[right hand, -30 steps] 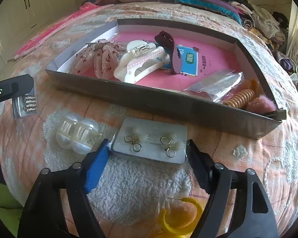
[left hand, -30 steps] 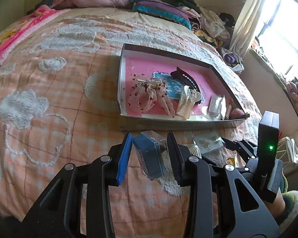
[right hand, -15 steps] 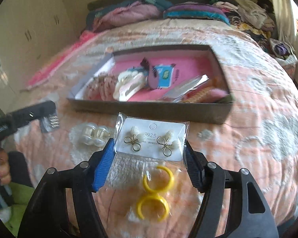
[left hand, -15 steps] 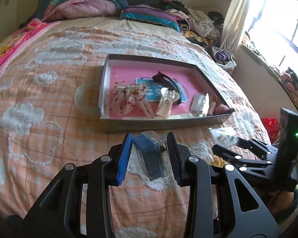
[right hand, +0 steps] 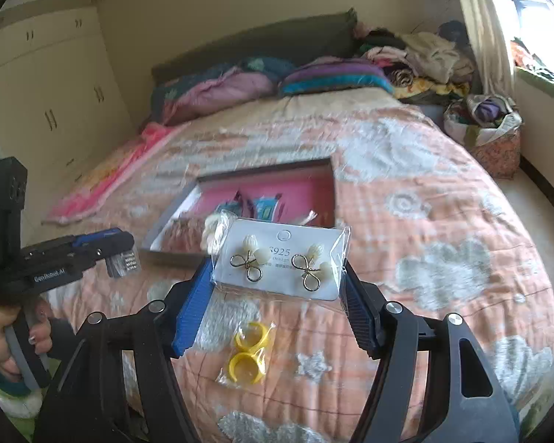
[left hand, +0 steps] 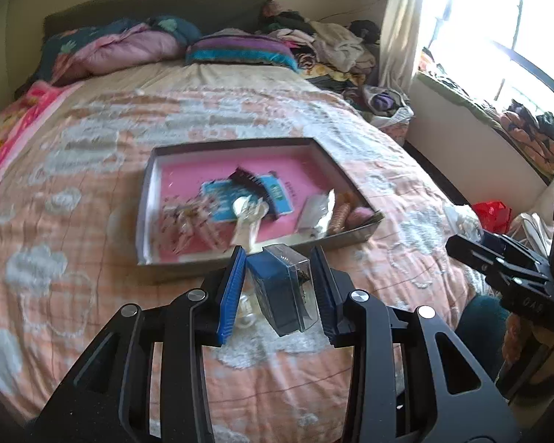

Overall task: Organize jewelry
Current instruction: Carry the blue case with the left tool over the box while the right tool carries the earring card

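While the left gripper [left hand: 279,288] clamps a clear case [left hand: 282,289], the right gripper [right hand: 277,291] pinches an earring card [right hand: 280,260] by its side edges. Both hang above open bedspread [right hand: 443,258], near the tray's [left hand: 240,264] front wall.

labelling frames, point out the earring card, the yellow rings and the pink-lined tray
earring card [right hand: 282,258]: right wrist view, middle of the white card
yellow rings [right hand: 248,350]: right wrist view, where the two rings meet
pink-lined tray [left hand: 188,173]: left wrist view, bare pink floor

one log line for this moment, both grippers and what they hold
left gripper: shut on clear jewelry box | right gripper: shut on earring card | both above bed | tray: ahead | yellow rings: on bed
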A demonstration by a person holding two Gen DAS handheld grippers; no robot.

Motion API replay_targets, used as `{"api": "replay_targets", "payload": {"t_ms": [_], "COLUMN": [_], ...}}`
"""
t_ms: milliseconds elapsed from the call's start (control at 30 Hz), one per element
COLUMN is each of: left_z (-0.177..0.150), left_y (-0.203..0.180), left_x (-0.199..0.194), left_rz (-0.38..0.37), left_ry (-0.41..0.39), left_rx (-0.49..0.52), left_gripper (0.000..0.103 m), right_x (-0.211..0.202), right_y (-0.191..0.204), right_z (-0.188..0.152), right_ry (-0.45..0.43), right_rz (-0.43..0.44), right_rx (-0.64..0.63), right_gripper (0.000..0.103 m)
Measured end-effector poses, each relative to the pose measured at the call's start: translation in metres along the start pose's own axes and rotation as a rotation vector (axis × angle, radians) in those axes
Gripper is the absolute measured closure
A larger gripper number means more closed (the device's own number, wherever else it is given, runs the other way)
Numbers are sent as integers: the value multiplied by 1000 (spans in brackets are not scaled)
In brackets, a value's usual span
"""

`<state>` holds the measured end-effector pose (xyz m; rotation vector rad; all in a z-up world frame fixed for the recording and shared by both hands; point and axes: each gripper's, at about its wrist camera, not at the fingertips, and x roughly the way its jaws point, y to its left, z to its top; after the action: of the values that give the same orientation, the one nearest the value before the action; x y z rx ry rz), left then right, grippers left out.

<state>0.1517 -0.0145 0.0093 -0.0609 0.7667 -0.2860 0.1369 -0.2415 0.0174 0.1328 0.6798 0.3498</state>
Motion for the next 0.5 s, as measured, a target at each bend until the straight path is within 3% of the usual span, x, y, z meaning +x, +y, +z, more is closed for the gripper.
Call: {"api": "replay_targets", "payload": {"t_ms": [300,500], "left_z": [24,35], "left_y": [-38,-53], "left_x": [0,6], "left_rz": [-39,-71], "left_ry": [-33,-41], "left_rx": [80,114], "left_gripper": [75,75], "right_x": [-41,-47], "right_y": [-22,-28], "right_z": [15,25], "right_ry": [-98,-120], "right_rz": [-33,-50], "right_rx": [30,31], "right_gripper": [38,38]}}
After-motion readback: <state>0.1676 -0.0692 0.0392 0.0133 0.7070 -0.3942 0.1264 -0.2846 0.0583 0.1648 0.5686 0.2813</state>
